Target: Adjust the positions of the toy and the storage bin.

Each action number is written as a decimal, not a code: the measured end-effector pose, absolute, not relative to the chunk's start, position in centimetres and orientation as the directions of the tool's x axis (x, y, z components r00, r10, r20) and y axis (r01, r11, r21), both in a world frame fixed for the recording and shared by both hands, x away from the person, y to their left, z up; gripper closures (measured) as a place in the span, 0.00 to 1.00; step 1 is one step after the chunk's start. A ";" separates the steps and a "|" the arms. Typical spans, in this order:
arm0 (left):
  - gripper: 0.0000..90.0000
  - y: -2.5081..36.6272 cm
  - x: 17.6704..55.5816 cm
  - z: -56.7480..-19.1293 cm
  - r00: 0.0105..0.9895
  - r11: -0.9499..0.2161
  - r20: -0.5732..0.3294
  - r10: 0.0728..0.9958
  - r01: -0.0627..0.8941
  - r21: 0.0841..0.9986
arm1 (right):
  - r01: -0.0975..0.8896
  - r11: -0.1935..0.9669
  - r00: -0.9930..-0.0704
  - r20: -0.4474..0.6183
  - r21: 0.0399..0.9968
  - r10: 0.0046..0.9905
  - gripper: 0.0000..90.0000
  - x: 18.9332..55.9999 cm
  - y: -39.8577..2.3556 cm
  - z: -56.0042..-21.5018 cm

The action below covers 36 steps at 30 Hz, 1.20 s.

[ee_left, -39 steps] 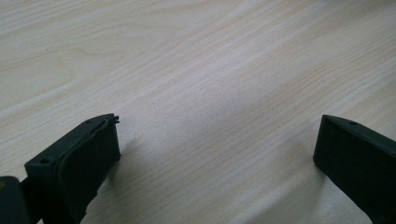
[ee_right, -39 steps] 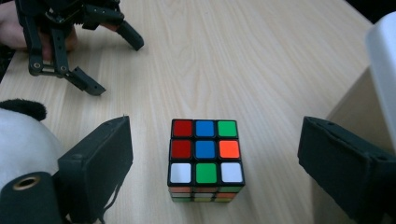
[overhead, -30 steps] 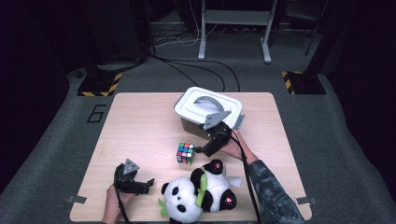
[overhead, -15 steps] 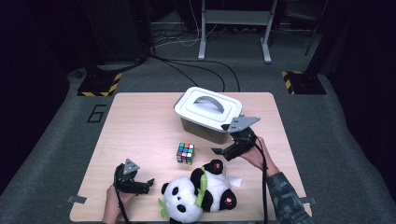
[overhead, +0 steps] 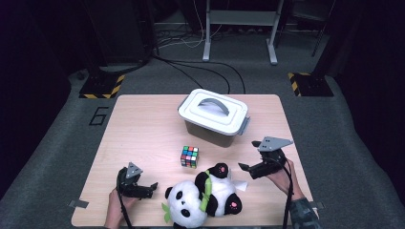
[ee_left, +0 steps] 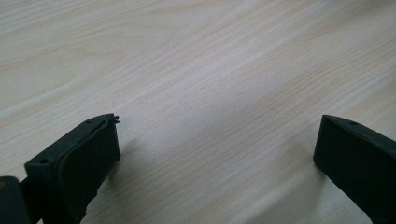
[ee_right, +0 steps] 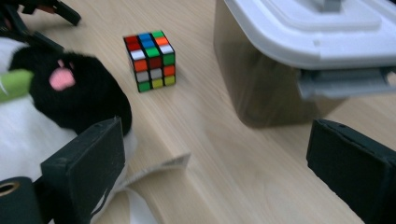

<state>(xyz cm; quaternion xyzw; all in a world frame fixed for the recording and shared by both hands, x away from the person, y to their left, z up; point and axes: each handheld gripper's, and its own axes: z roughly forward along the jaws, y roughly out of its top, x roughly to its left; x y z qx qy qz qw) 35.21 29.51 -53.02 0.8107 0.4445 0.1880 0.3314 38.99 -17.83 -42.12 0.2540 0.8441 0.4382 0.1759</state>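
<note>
The grey lidded plastic box (overhead: 214,117) is sitting shut behind the black-and-white plush panda (overhead: 203,198), both grippers' jaws gaping empty beside it.

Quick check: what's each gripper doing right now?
Left gripper: open, empty, low over the table.
Right gripper: open, empty, beside the panda.

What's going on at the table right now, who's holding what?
A person holds a hand-held gripper in each hand over a light wooden table. The right hand-held gripper is open and empty, beside the black-and-white plush panda and aimed toward the multicoloured puzzle cube and the grey plastic box with a white lid, which is closed. The left hand-held gripper sits low over bare wood, jaws wide apart, holding nothing.
</note>
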 end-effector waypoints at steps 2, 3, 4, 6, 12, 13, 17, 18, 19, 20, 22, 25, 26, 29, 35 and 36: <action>0.00 29.4 35.2 -53.1 0.529 -0.376 0.004 0.849 0.597 0.709 | 0.295 0.475 -0.794 -0.064 0.829 0.605 0.04 38.7 -18.6 -43.1; 0.00 29.4 35.2 -53.1 0.529 -0.376 0.005 0.849 0.596 0.709 | 0.305 0.470 -0.787 -0.059 0.828 0.614 0.04 38.6 -18.8 -43.4; 0.00 29.4 35.2 -53.1 0.526 -0.371 0.003 0.850 0.596 0.712 | 0.320 0.463 -0.778 -0.051 0.827 0.627 0.04 38.5 -19.0 -43.8; 0.00 29.5 35.3 -53.0 0.533 -0.377 0.002 0.846 0.596 0.709 | 0.339 0.459 -0.764 -0.044 0.821 0.644 0.04 38.4 -19.5 -44.6; 0.00 29.5 35.6 -53.1 0.554 -0.391 0.000 0.832 0.587 0.709 | 0.406 0.442 -0.721 -0.017 0.800 0.692 0.04 38.5 -20.2 -47.3; 0.00 29.5 35.6 -53.1 0.555 -0.395 0.007 0.832 0.583 0.710 | 0.418 0.437 -0.713 -0.011 0.797 0.701 0.04 38.6 -20.2 -47.8; 0.00 29.4 35.8 -53.0 0.556 -0.397 0.006 0.831 0.586 0.707 | 0.466 0.423 -0.679 0.007 0.777 0.734 0.04 39.0 -20.6 -49.6; 0.00 29.4 35.9 -53.0 0.559 -0.404 0.012 0.829 0.583 0.705 | 0.476 0.419 -0.669 0.008 0.773 0.743 0.04 39.1 -20.7 -50.0; 0.00 29.4 36.0 -52.9 0.561 -0.410 0.009 0.828 0.593 0.693 | 0.483 0.415 -0.663 0.012 0.771 0.749 0.04 39.2 -20.7 -50.3; 0.00 29.4 36.1 -52.8 0.555 -0.399 0.001 0.832 0.597 0.696 | 0.495 0.402 -0.649 0.020 0.770 0.760 0.04 39.3 -20.8 -50.6; 0.00 29.3 36.4 -52.5 0.555 -0.385 -0.021 0.831 0.604 0.698 | 0.512 0.395 -0.632 0.022 0.763 0.775 0.03 39.5 -20.9 -51.1; 0.00 29.0 36.7 -51.8 0.564 -0.361 -0.049 0.824 0.591 0.722 | 0.523 0.388 -0.613 0.019 0.759 0.790 0.03 39.6 -21.0 -51.6; 0.00 28.8 36.9 -51.5 0.572 -0.363 -0.046 0.819 0.579 0.730 | 0.527 0.384 -0.607 0.019 0.758 0.795 0.03 39.6 -21.0 -51.7; 0.00 28.3 37.5 -50.7 0.606 -0.369 -0.048 0.794 0.544 0.754 | 0.535 0.382 -0.597 0.018 0.754 0.802 0.04 39.7 -21.0 -52.0; 0.00 27.0 39.2 -50.1 0.691 -0.413 -0.037 0.722 0.474 0.778 | 0.542 0.384 -0.589 0.012 0.747 0.808 0.04 39.8 -21.1 -52.6; 0.00 26.8 39.5 -50.1 0.703 -0.423 -0.030 0.711 0.461 0.780 | 0.542 0.386 -0.592 0.012 0.746 0.806 0.04 39.8 -21.1 -52.6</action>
